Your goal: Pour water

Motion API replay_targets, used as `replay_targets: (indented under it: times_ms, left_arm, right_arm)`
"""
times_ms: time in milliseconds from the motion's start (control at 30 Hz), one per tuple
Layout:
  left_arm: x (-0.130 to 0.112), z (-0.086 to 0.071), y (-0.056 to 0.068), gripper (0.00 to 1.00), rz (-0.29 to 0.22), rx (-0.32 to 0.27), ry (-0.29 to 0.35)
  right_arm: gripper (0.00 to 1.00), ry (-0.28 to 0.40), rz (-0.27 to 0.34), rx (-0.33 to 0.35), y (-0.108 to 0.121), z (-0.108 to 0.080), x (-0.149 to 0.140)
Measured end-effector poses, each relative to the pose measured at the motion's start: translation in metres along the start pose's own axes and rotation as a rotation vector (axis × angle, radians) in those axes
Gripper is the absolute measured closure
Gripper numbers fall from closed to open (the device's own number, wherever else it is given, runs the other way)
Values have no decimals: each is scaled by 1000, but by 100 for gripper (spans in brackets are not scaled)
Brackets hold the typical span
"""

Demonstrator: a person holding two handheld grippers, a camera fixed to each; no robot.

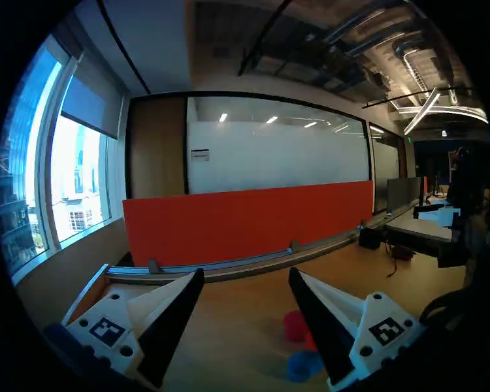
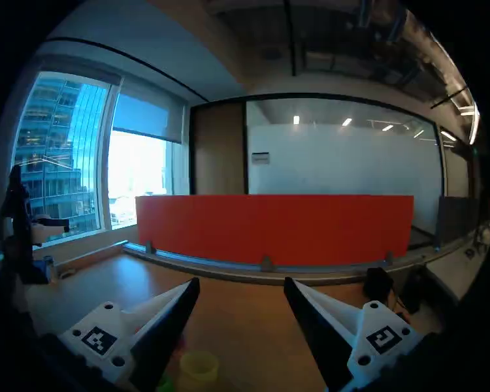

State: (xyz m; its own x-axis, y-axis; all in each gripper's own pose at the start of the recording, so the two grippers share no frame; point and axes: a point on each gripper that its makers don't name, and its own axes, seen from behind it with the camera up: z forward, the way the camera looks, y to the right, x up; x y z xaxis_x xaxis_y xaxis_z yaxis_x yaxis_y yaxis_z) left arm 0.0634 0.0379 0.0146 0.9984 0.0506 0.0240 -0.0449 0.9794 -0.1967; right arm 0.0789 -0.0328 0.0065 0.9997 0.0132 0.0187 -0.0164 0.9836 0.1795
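Left hand-held gripper (image 1: pixel 244 273) and right hand-held gripper (image 2: pixel 240 282) poised over a wooden counter (image 1: pixel 245 317), jaws spread wide, grasping nothing. Red cup (image 1: pixel 294 325) and blue cup (image 1: pixel 302 366) low by the left; yellow cup (image 2: pixel 199 366) beneath the right. Apparently nothing lifted or poured yet; whole task ahead.

The hand-held gripper (image 2: pixel 240 282) hangs over the wooden tabletop (image 2: pixel 245 320), its two fingers spread wide apart. A yellow cup (image 2: pixel 199 367) stands on the tabletop low down, just beside the left finger. Beyond runs an orange divider (image 2: pixel 274 228), with windows (image 2: pixel 68 183) to its left.
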Motion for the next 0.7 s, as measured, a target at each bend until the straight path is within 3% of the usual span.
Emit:
replay_targets:
  times_ms: [267, 567, 700]
  left_arm:
    - [-1, 1, 16, 4, 29, -87, -8]
    - [1, 4, 33, 4, 16, -179, -9]
    - [0, 4, 40, 4, 24, -213, -12]
  right_arm:
    - [0, 11, -38, 131, -31, -2, 7]
    - [0, 28, -88, 300, -75, -11, 21]
    - [0, 26, -102, 321, -81, -10, 23]
